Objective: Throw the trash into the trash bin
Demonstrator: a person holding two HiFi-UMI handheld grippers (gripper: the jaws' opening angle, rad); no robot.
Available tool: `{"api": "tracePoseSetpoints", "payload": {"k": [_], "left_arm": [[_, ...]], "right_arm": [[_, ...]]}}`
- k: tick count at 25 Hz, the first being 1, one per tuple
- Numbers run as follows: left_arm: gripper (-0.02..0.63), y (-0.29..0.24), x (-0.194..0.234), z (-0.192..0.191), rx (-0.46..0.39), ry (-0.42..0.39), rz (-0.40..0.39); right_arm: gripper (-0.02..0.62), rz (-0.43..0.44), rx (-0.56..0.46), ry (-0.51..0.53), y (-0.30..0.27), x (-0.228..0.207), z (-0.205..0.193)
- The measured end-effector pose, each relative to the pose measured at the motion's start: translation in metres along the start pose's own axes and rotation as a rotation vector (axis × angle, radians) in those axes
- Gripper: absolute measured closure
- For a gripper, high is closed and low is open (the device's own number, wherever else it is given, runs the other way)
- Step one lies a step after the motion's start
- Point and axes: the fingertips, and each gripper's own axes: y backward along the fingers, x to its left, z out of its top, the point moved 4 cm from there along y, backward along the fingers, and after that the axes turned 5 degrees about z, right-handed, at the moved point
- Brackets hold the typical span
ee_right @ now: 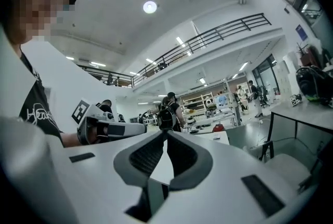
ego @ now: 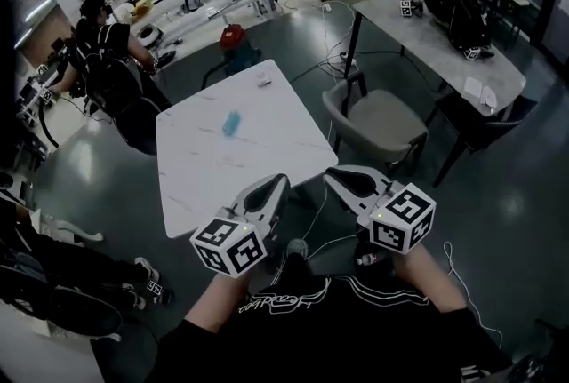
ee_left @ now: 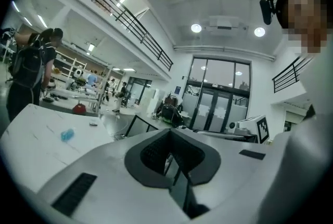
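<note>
The white marble-patterned square surface (ego: 204, 186) is standing directly ahead of the person. Most of its top is lying bare, which is leaving the trash open to a reach from the near edge. A grey padded chair (ego: 378, 119) is sitting just beside its right corner, angled away, so it is not blocking the approach. Beyond the far edge, a red rounded object (ego: 233, 36) is standing on the floor. Whether that is the trash bin cannot be told, and no other bin is showing.

The left claw (ego: 276, 187) and the right claw (ego: 340, 179) are hanging side by side close to the person's body, pointing roughly level out over the near edge. Judging by that pose, they are being carried towards the job rather than working at it. Each claw is holding its dark pads closed together with nothing between them (only the room is showing past the tips), so both are empty.

The small crumpled light-blue piece of trash (ego: 231, 123) is lying alone near the middle of the surface, well apart from both claws. A smaller white object (ego: 263, 81) is resting near the far edge, too small to identify.
</note>
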Motion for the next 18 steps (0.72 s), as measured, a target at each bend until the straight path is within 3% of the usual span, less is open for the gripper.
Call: {"api": "tracePoseSetpoints", "payload": {"k": [4,13,18], "left_arm": [[0.604,-0.008,0.046,-0.002,0.004,0.04,0.031],[0.604,-0.059,0.166,0.028,0.031,0.021,0.059],[0.604,-0.085,0.236,0.038,0.048,0.061,0.082]], "right_arm": [[0.549,0.004,0.039,-0.032,-0.038,-0.019,-0.011],[0.549,0.009,0.069,-0.077,-0.149,-0.089,-0.005],[0.549,0.0,0.087,-0.123,-0.206,-0.128,-0.008]]}}
